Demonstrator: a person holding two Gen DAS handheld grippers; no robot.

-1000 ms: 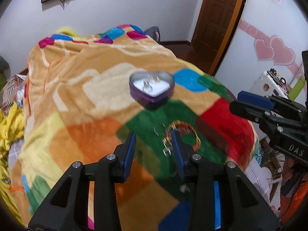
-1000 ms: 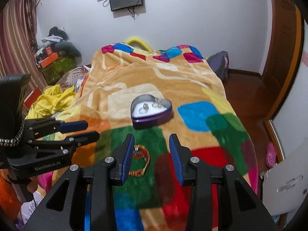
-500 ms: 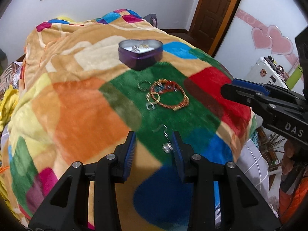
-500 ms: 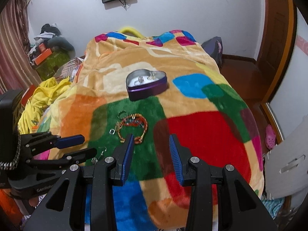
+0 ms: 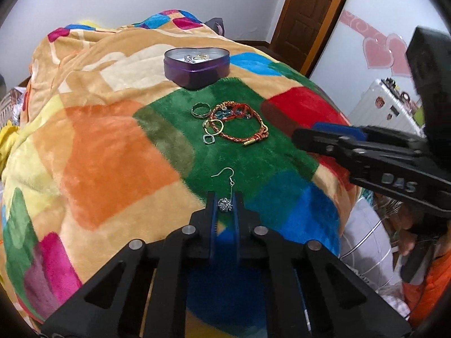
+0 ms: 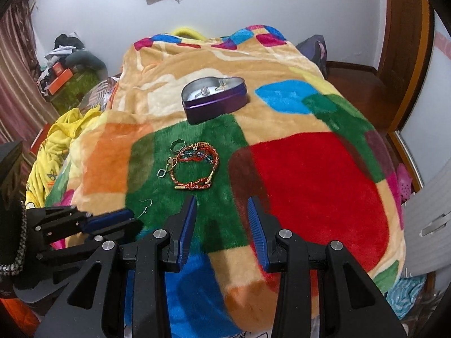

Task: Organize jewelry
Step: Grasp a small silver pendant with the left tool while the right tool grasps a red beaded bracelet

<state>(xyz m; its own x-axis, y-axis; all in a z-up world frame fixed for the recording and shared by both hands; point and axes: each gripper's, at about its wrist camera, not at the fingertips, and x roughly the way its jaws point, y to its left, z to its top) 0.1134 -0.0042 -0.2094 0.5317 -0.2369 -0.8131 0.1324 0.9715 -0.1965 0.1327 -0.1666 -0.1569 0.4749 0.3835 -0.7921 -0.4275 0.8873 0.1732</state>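
Black hand-held gripper (image 5: 224, 205), blue ribbed finger pads (image 6: 187, 226), silver screws (white "DAS" lettering)

We see a silver hook earring (image 5: 225, 194) flat on green plush; nearer the open purple heart tin (image 5: 196, 67) lie a red braided bracelet (image 5: 239, 126) and small rings (image 5: 200, 109)

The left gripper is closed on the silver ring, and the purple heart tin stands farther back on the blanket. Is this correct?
Not quite. The left gripper is closed on the silver dangle earring, not the ring; the left wrist view shows its crystal bead pinched between the fingers. The silver ring lies untouched beside the bracelet. The purple heart tin does stand farther back on the blanket.
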